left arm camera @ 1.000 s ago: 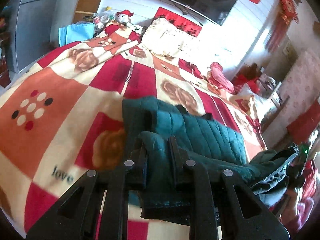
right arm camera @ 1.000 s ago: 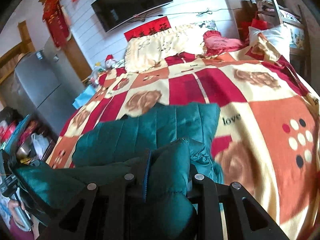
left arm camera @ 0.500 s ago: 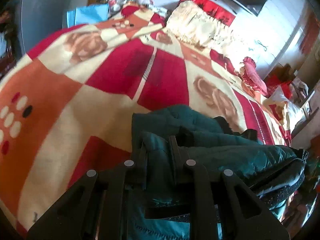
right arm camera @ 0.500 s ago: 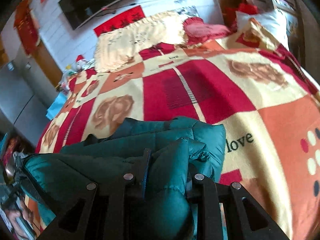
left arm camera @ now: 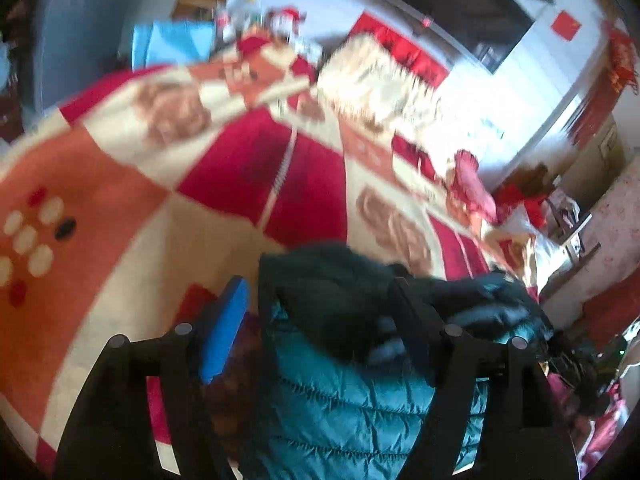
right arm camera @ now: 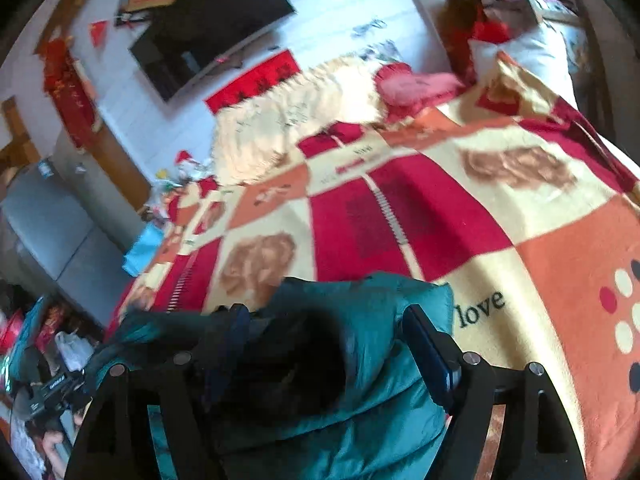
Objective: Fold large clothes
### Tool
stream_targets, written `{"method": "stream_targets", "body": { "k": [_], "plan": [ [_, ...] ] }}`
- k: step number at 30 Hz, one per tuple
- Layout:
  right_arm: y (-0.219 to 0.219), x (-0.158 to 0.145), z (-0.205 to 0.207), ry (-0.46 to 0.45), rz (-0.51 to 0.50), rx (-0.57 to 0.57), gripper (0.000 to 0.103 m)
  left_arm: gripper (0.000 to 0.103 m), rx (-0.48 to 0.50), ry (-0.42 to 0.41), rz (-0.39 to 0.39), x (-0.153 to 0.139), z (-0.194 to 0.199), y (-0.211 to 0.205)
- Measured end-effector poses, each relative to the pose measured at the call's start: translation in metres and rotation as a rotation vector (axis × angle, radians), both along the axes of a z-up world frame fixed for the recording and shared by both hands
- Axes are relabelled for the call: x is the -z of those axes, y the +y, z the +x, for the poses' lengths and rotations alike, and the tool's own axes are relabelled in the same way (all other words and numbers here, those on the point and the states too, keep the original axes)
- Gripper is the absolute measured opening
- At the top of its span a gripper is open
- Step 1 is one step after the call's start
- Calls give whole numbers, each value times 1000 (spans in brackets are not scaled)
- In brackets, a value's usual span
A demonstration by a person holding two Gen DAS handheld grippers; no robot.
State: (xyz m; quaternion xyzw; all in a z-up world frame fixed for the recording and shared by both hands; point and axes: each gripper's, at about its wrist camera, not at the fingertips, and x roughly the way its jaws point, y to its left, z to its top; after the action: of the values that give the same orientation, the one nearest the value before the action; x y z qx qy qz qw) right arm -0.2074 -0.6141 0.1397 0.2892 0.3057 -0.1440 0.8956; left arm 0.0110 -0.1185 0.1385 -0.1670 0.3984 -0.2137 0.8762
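A teal quilted jacket (left arm camera: 340, 400) lies folded on the patterned bed blanket (left arm camera: 120, 168). In the left wrist view my left gripper (left arm camera: 320, 312) is open, its blue-padded fingers (left arm camera: 224, 332) spread to either side of the jacket's folded edge. In the right wrist view the jacket (right arm camera: 360, 400) lies under my right gripper (right arm camera: 324, 332), which is open too, its fingers (right arm camera: 432, 356) wide apart over the dark fold. Both views are motion-blurred.
A cream pillow (right arm camera: 288, 120) and a pink heart cushion (right arm camera: 412, 84) lie at the head of the bed. A TV (right arm camera: 208, 20) hangs on the wall. A grey cabinet (right arm camera: 48, 232) stands beside the bed, with clutter on the floor (right arm camera: 40, 344).
Both grippers have opened and let go of the jacket folds they were gripping. The jacket now rests folded on the blanket, and both cameras have tilted up a little.
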Motion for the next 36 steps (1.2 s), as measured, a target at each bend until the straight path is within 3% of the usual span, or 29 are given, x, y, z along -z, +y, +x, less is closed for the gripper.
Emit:
{"method": "stream_targets", "body": {
  "k": [6,11,15,18,21,28,36],
  "plan": [
    [41,-1,13,55,-115,-127,77,72,25,-40,52,1,-12,-25],
    [65,26,48,136,-187,-179,77,72,30,-7,184,32,4,-68],
    [60,50,83,209,-259,-138,77,73,11,37,316,61,26,-92],
    [44,66,99,294,-302,-70,77,81,-4,3,358,65,38,-99],
    [28,84,102,347,-253,-19,77,83,4,2,369,71,50,-107],
    [21,97,96,373,-224,18,77,84,-6,-41,424,72,47,-116],
    [31,54,65,251,-239,22,81,83,-7,-53,451,64,36,-115]
  ]
}}
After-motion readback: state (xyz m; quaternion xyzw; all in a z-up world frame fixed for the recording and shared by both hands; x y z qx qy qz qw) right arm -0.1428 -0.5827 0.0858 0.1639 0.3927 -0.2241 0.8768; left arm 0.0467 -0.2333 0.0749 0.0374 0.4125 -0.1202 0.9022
